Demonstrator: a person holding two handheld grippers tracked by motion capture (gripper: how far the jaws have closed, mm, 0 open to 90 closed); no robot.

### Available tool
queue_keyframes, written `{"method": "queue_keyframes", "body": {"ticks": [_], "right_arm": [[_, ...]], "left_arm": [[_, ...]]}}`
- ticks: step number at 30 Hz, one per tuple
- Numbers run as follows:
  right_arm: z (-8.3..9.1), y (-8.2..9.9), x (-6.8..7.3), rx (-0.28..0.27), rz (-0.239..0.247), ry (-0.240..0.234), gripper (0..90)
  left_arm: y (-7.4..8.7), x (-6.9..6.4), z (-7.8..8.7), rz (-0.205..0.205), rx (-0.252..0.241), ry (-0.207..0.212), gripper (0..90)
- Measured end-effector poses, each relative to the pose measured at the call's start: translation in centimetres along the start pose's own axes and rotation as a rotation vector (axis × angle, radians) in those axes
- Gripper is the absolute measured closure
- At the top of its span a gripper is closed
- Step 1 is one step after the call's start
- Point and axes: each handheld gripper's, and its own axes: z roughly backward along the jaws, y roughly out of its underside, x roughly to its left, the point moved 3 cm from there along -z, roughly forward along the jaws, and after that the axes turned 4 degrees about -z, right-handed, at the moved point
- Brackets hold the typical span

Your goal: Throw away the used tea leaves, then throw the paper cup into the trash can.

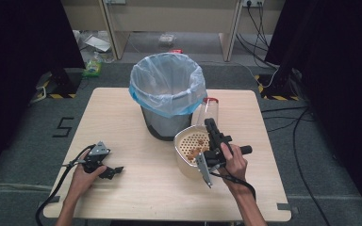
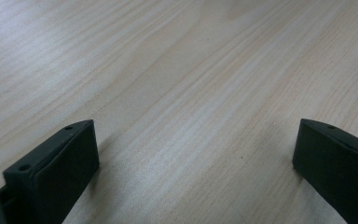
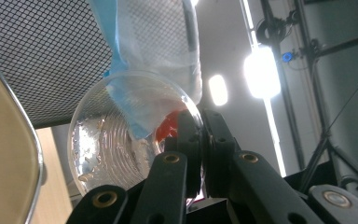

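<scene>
A clear plastic jar [image 1: 211, 109] with a red rim stands tilted just right of the bin, and my right gripper [image 1: 210, 124] is shut on its wall. In the right gripper view the jar's wet, ribbed bottom [image 3: 116, 144] faces me and the right gripper [image 3: 201, 140] pinches its edge. Below it sits a cream bowl [image 1: 183, 162] with a perforated strainer insert [image 1: 192, 141] that holds some brown bits [image 1: 197, 151]. My left gripper [image 1: 114, 170] rests on the table at the left. It is open; the left gripper [image 2: 193, 158] has bare wood between its jaws.
A black mesh bin [image 1: 162, 125] with a pale blue liner [image 1: 167, 84] stands at the table's [image 1: 136, 193] middle back, touching the bowl and close to the jar. Mesh wall [image 3: 51, 56] and liner [image 3: 149, 42] loom beside the jar. Cables trail off both grippers.
</scene>
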Motion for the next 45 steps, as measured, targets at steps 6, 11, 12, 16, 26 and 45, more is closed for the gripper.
{"method": "queue_keyframes", "body": {"ticks": [6, 11, 12, 16, 26, 45], "right_arm": [[-0.4, 1.1, -0.9, 0.043, -0.238, -0.069, 87.4], [-1.0, 2.7, -1.9, 0.119, -0.49, -0.156, 87.3], [-1.3, 3.5, -2.2, 0.145, -0.588, -0.191, 87.4], [-1.8, 5.0, -2.1, 0.195, -0.709, -0.242, 87.2], [-2.7, 7.7, -2.4, 0.245, -1.031, -0.333, 87.2], [-3.9, 7.7, -7.3, 0.22, -1.083, -0.347, 87.2]], "left_arm": [[0.0, 0.0, 0.0, 0.002, 0.0, 0.001, 0.0], [0.0, 0.0, 0.0, 0.001, 0.0, 0.001, 0.0], [0.0, 0.0, 0.0, 0.002, 0.0, 0.001, 0.0], [0.0, 0.0, 0.0, 0.001, 0.0, 0.001, 0.0], [0.0, 0.0, 0.0, 0.002, 0.0, 0.001, 0.0], [0.0, 0.0, 0.0, 0.002, 0.0, 0.001, 0.0]]}}
